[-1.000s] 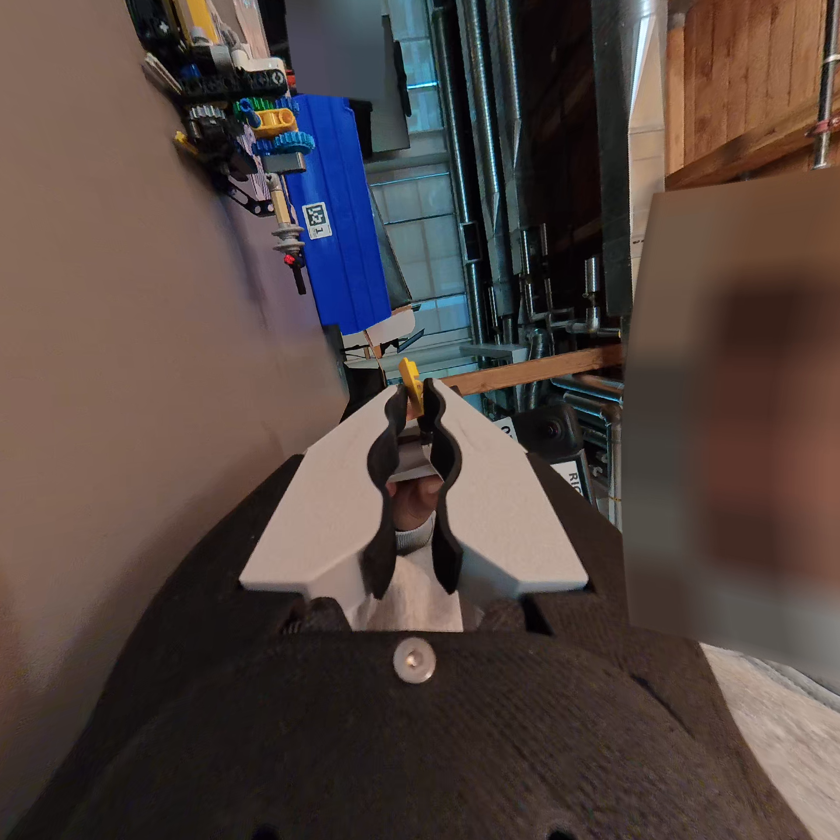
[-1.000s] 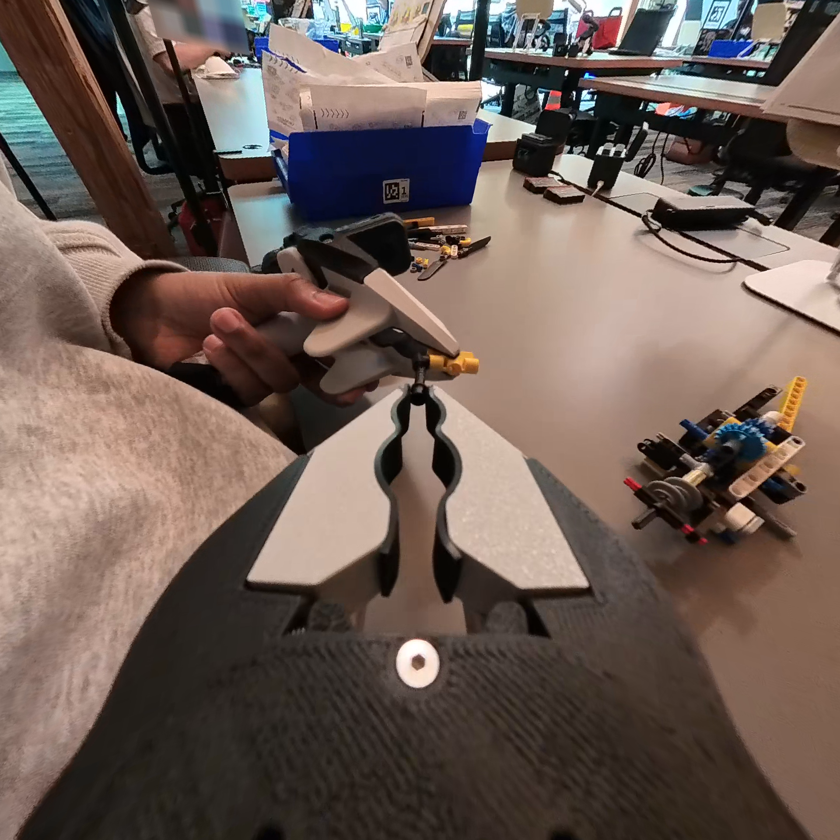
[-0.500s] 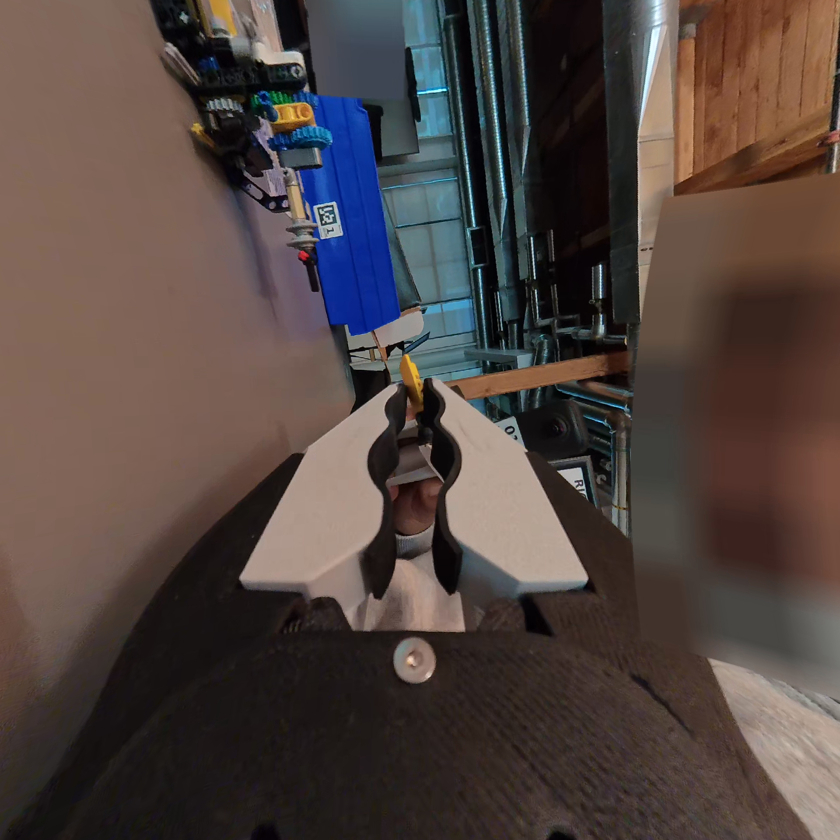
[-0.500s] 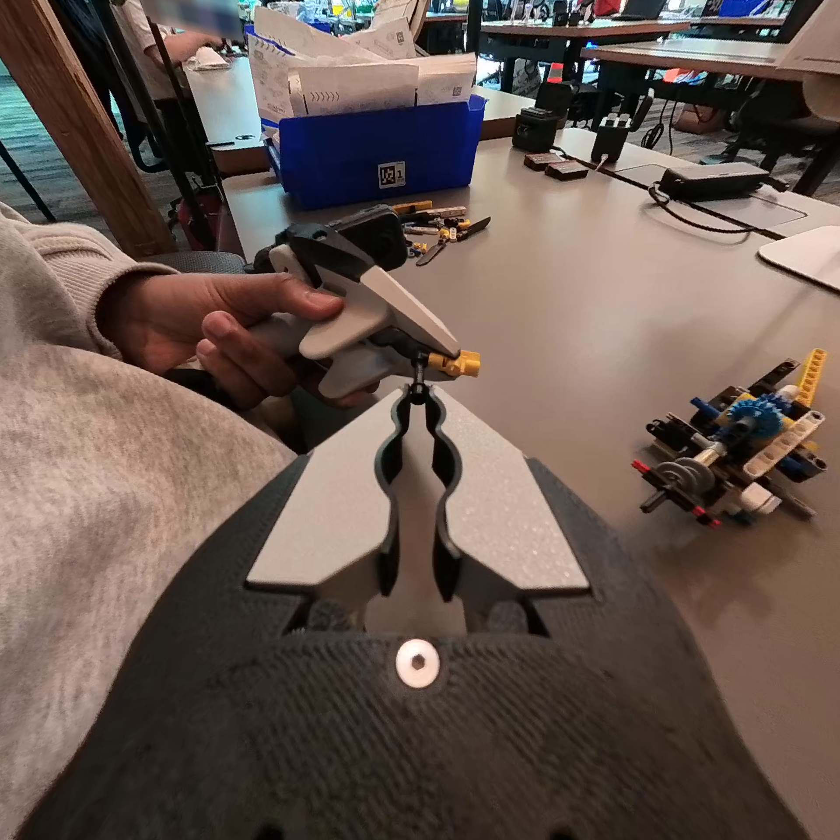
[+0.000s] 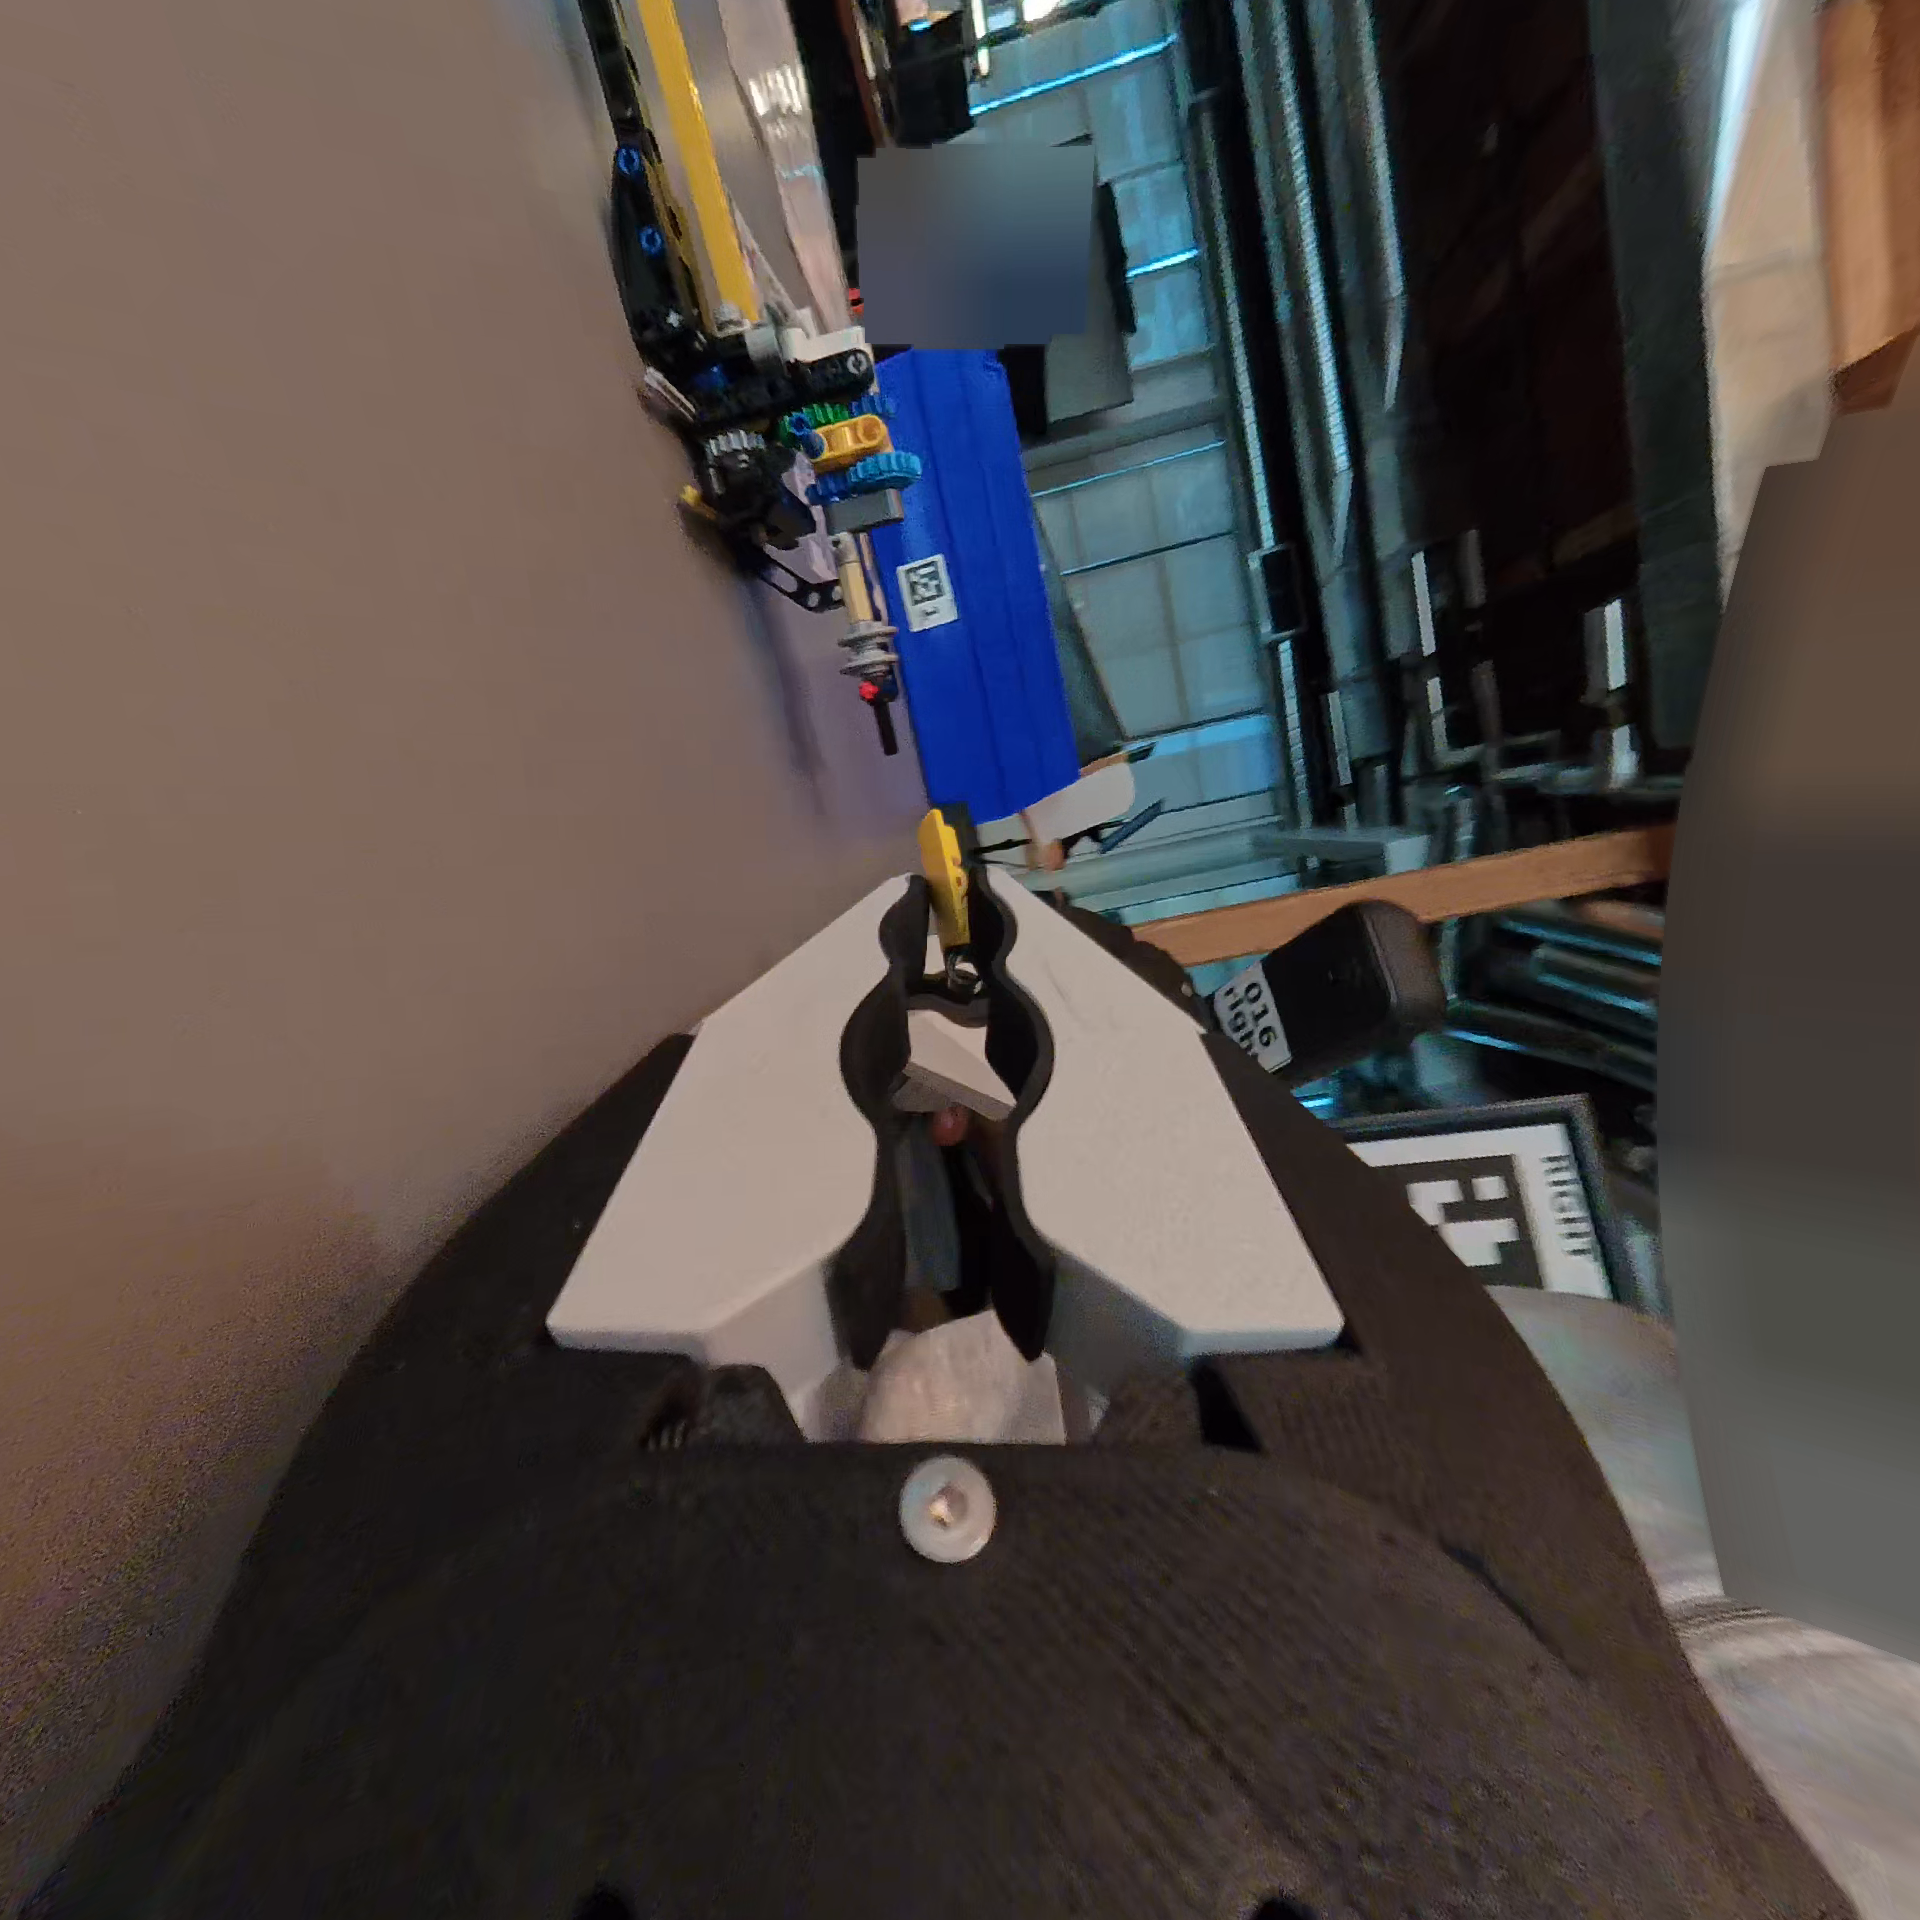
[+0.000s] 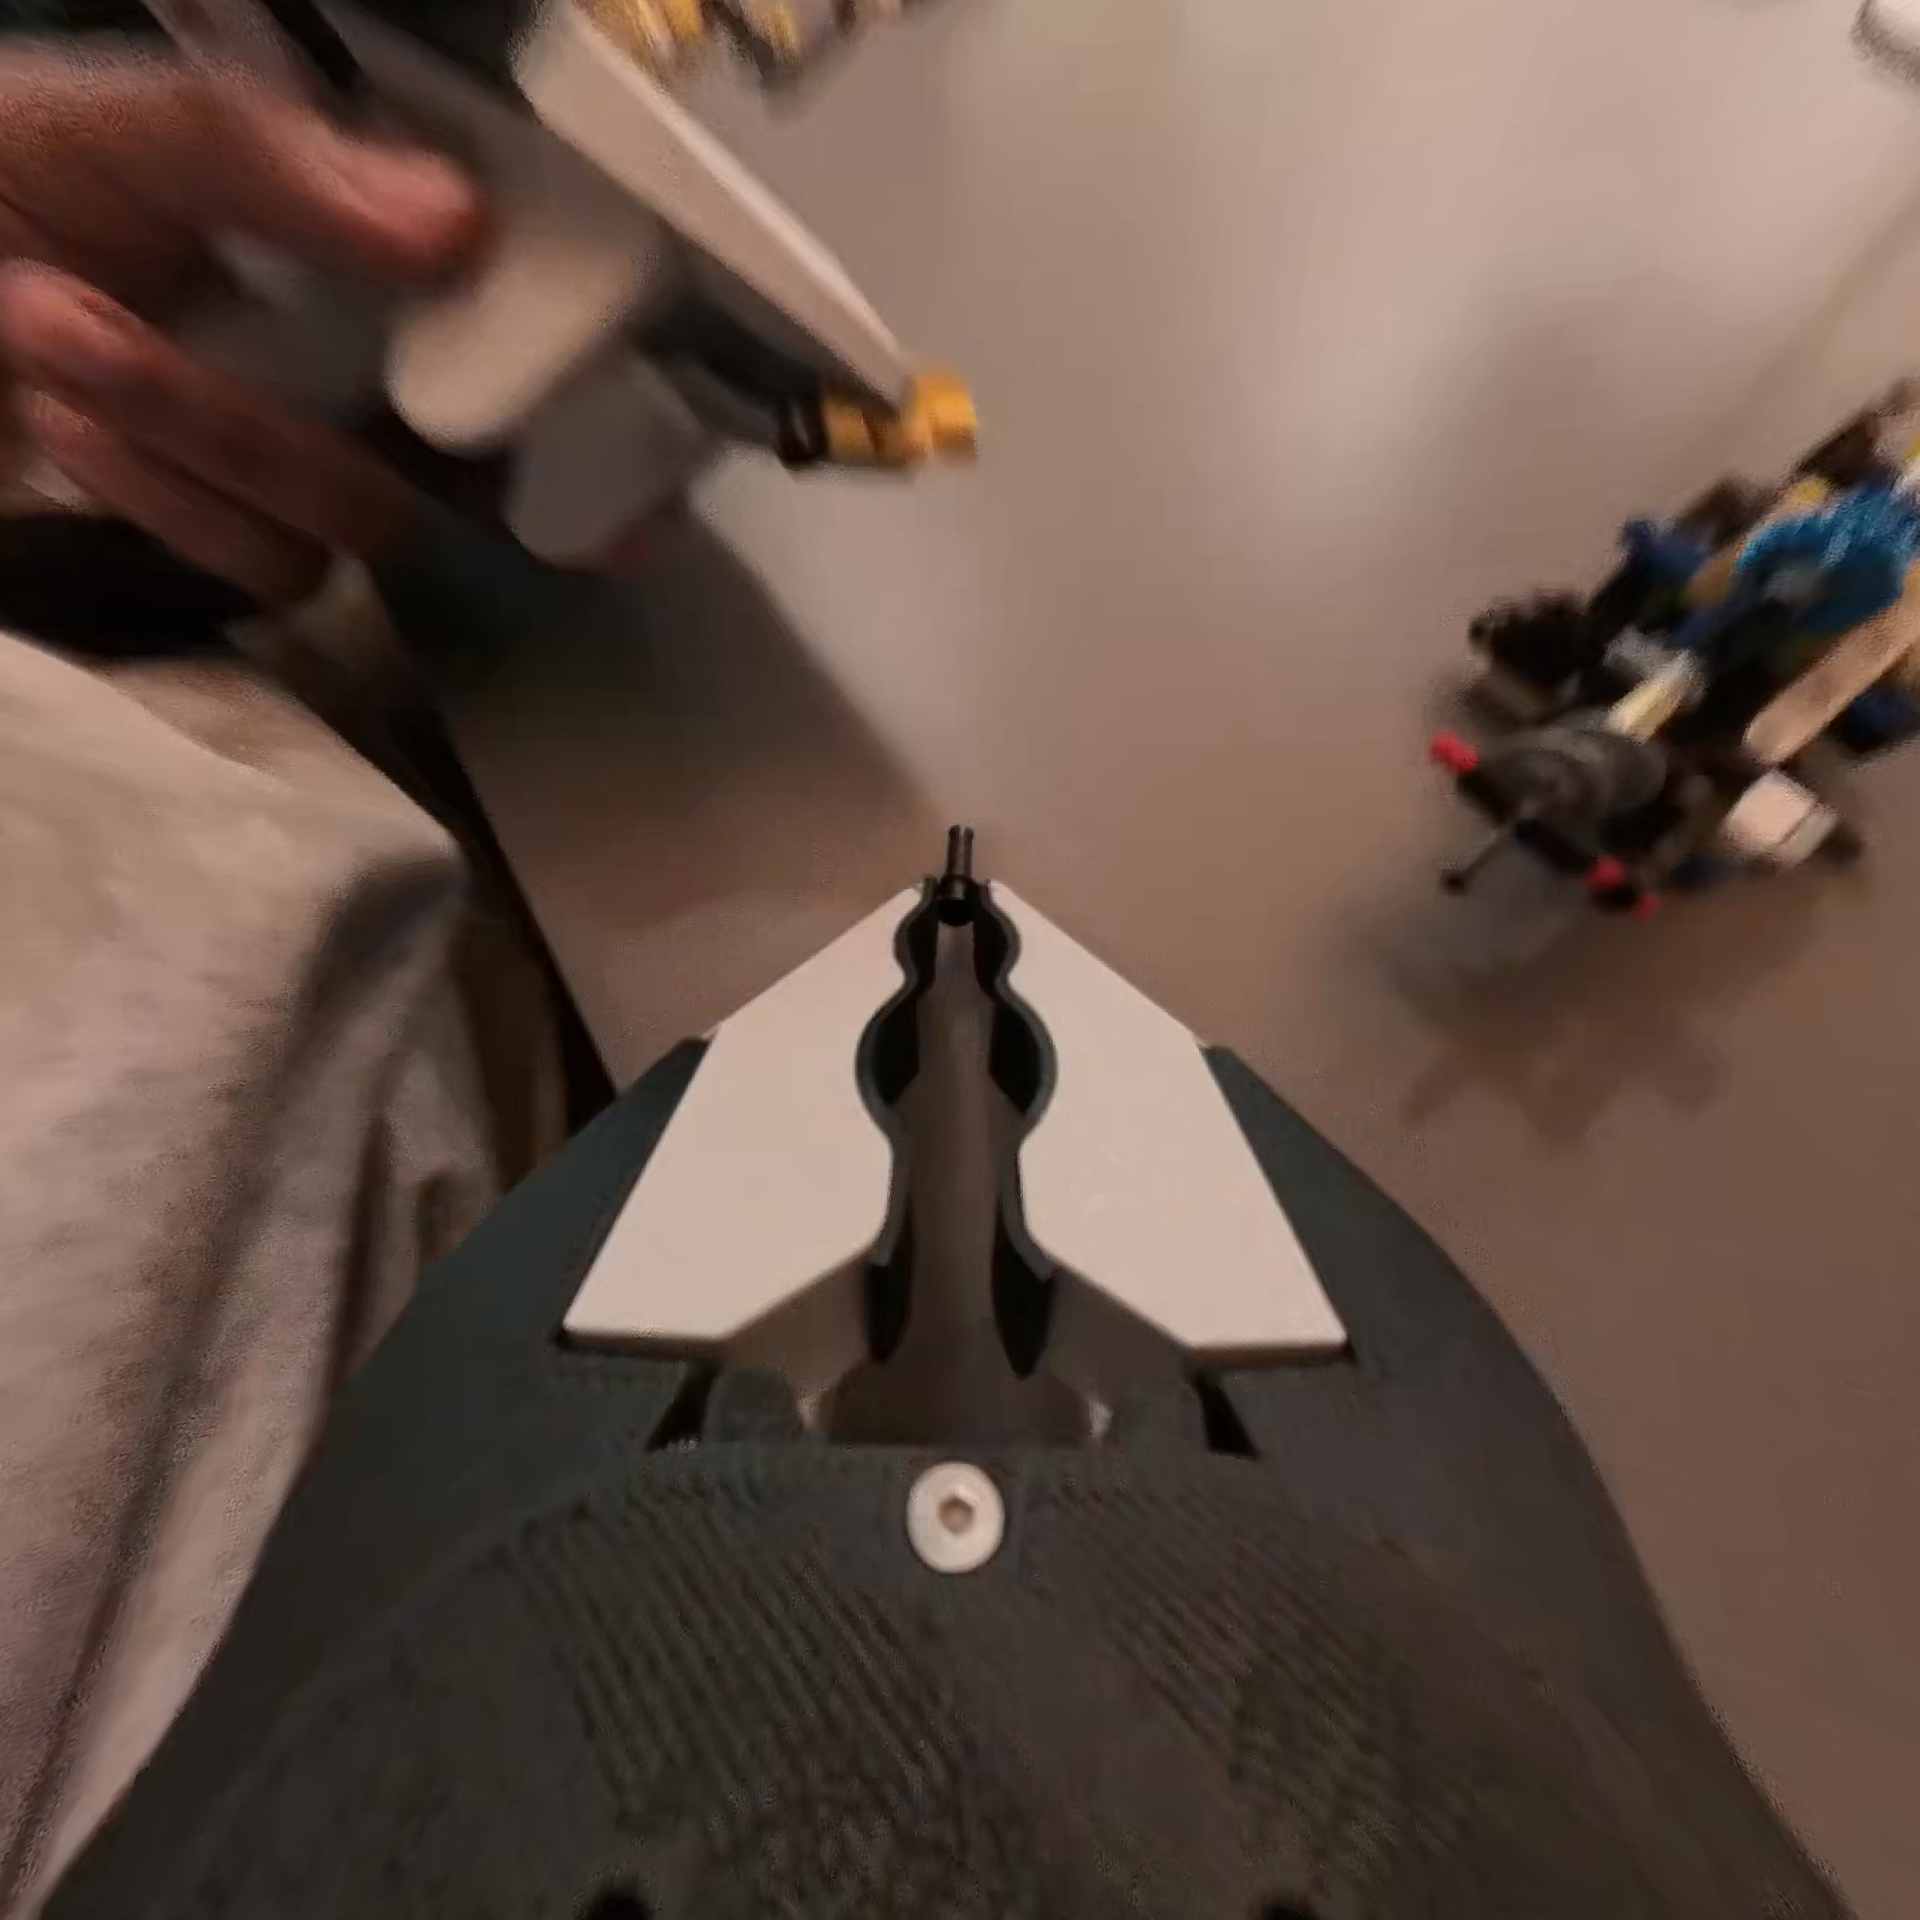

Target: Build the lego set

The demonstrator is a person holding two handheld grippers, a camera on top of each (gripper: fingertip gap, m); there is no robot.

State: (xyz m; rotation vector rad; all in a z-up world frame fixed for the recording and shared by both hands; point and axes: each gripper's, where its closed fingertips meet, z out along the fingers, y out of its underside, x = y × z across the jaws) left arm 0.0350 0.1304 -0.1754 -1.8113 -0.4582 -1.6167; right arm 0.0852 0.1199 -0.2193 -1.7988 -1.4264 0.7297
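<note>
My left gripper (image 5: 948,904) is shut on a small yellow Lego connector (image 5: 943,857); the same connector shows blurred in the right wrist view (image 6: 902,426) at the tip of the left gripper, held by a hand. My right gripper (image 6: 956,894) is shut on a small black pin (image 6: 956,852) that sticks out past its tips, well below and apart from the yellow connector. The part-built Lego model (image 6: 1704,717), black, blue, yellow and white, rests on the grey table (image 6: 1299,364) to the right; it also shows in the left wrist view (image 5: 790,447).
A blue bin (image 5: 966,582) with a tag stands behind the model in the left wrist view. A grey sleeve (image 6: 177,987) fills the left of the right wrist view. The right gripper's body with a marker card (image 5: 1486,1205) shows at right in the left wrist view. The grippers' ends are close to 8 centimeters from one another.
The black pin and the yellow connector, together before, have come apart. My right gripper pulled back and tilted down with the pin; the left gripper with the connector sits higher. The view is blurred.
</note>
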